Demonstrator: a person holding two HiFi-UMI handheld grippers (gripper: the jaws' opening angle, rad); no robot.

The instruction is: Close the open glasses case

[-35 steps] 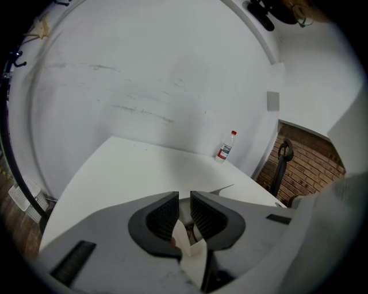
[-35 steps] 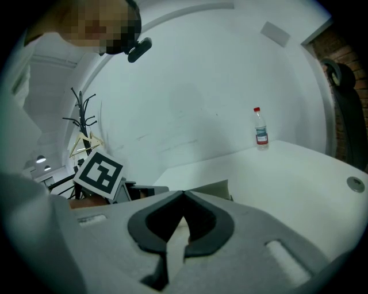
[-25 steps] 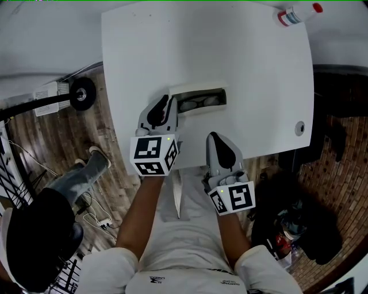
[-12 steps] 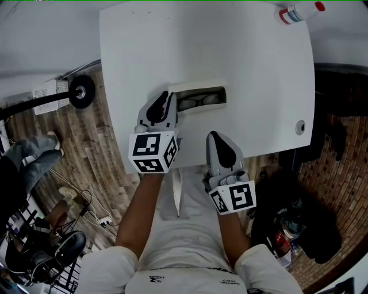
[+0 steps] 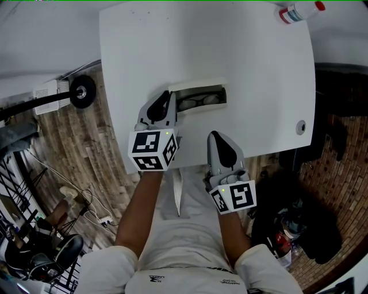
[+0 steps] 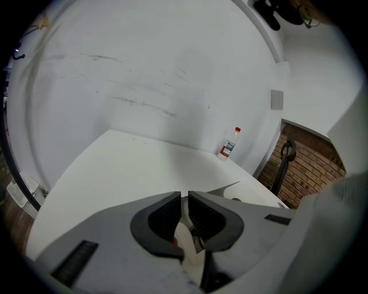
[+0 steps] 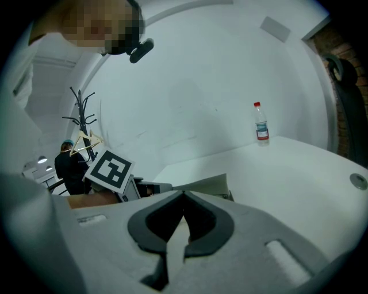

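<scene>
The open glasses case [image 5: 196,88] lies on the white table [image 5: 241,57], its lid raised along the far side and a pair of glasses [image 5: 199,101] inside. My left gripper [image 5: 168,95] is at the case's left end, jaws shut with nothing between them; whether it touches the case I cannot tell. In the left gripper view the case [image 6: 229,190] peeks out just right of the left gripper [image 6: 184,198]. My right gripper [image 5: 213,135] is shut and sits nearer me, short of the case. From the right gripper [image 7: 184,196] the case's lid [image 7: 204,185] shows just ahead.
A small bottle with a red cap [image 5: 298,13] stands at the table's far right corner, also visible as the bottle [image 6: 229,143] and the bottle [image 7: 261,123]. A cable hole [image 5: 299,127] is near the right edge. Wooden floor, cables and a wheeled stand [image 5: 80,92] lie left of the table.
My left gripper has shifted slightly left beside the case; the right one has stayed put. A person at the lower left has walked out of view.
</scene>
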